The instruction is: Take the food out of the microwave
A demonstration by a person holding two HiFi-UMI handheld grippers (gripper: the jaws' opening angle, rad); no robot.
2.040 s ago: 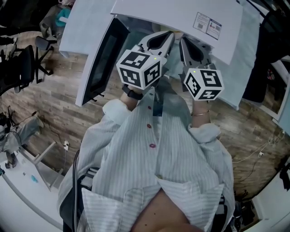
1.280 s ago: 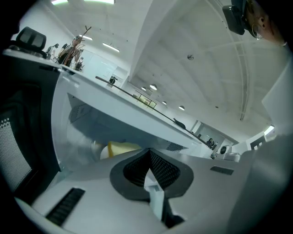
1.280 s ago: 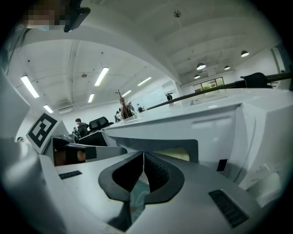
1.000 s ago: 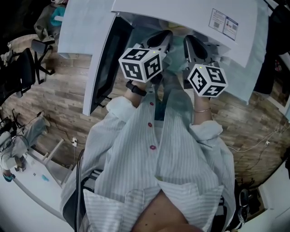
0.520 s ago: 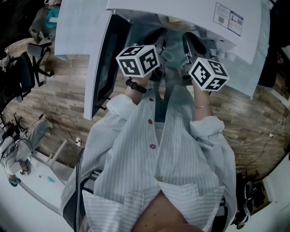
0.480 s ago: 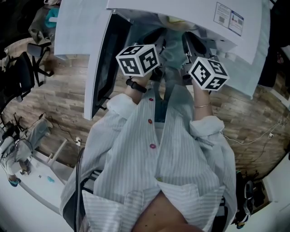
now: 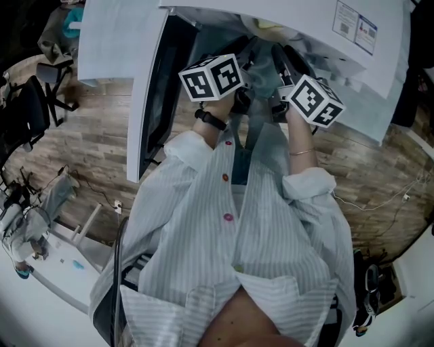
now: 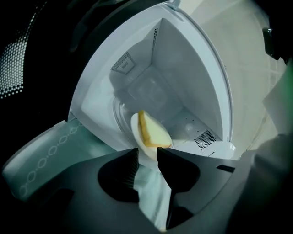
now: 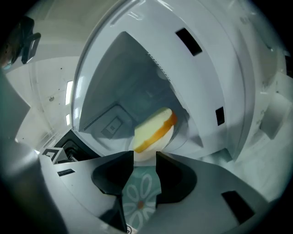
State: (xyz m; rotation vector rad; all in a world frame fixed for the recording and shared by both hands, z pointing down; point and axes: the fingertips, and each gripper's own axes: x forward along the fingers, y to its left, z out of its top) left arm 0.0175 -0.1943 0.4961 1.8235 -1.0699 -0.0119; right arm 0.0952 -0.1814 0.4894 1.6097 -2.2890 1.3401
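Note:
The microwave [image 7: 285,15] stands open, with its door [image 7: 157,88] swung out to the left. Inside, a yellow slice of food [image 8: 153,132] lies on a white plate [image 8: 139,137], and both also show in the right gripper view as the food [image 9: 155,128] on the plate [image 9: 158,145]. My left gripper [image 8: 147,156] and right gripper [image 9: 144,157] point into the cavity side by side. Both pairs of jaws have just been opening. The plate's near rim stands right at each gap, and no pad presses on it.
A teal patterned cloth [image 9: 137,196] lies under the jaws in front of the microwave, also seen as the cloth [image 8: 41,146] at the left. The cavity's white walls [image 8: 183,68] close in on both sides. A wood floor [image 7: 88,142] and an office chair [image 7: 34,101] lie to the left.
Both grippers have moved closer to the microwave's mouth, and their marker cubes have rolled. The jaws themselves are hidden in the earlier head frames.

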